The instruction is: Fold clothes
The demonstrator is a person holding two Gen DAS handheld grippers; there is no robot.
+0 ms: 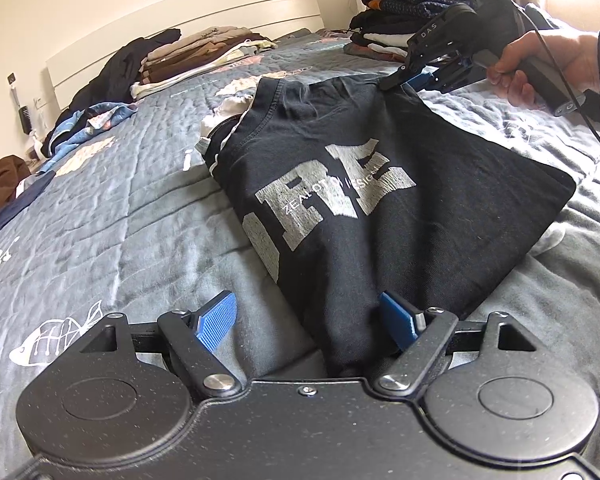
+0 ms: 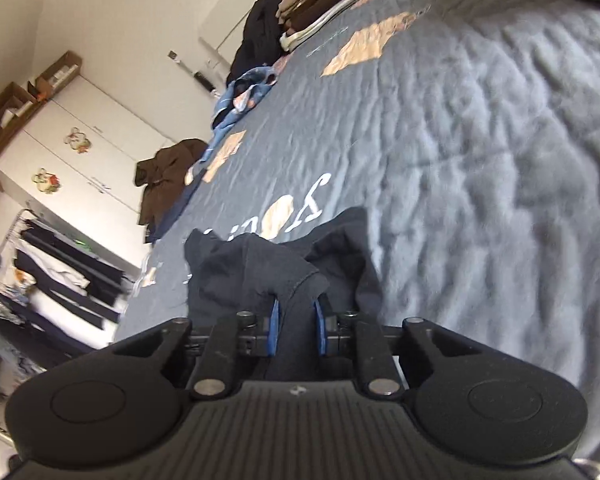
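Black cloth, a printed shirt (image 1: 372, 200), lies spread on the bed (image 1: 120, 220). Right gripper (image 2: 296, 330) has its jaws pinched tight on the shirt's far corner. Left gripper (image 1: 312, 324) stands wide open at the near hem, shirt edge between its jaws, unpressed.

The black cotton t-shirt (image 1: 380, 200) has chunky distressed grey-white block letters across it. The quilted bedspread (image 1: 120, 208) is slate grey with white fish outlines and tan patches. Both black plastic grippers have bright blue ribbed pads (image 1: 216, 320). The headboard (image 1: 180, 20) is cream, and the wardrobe (image 2: 80, 152) is white with cartoon stickers.
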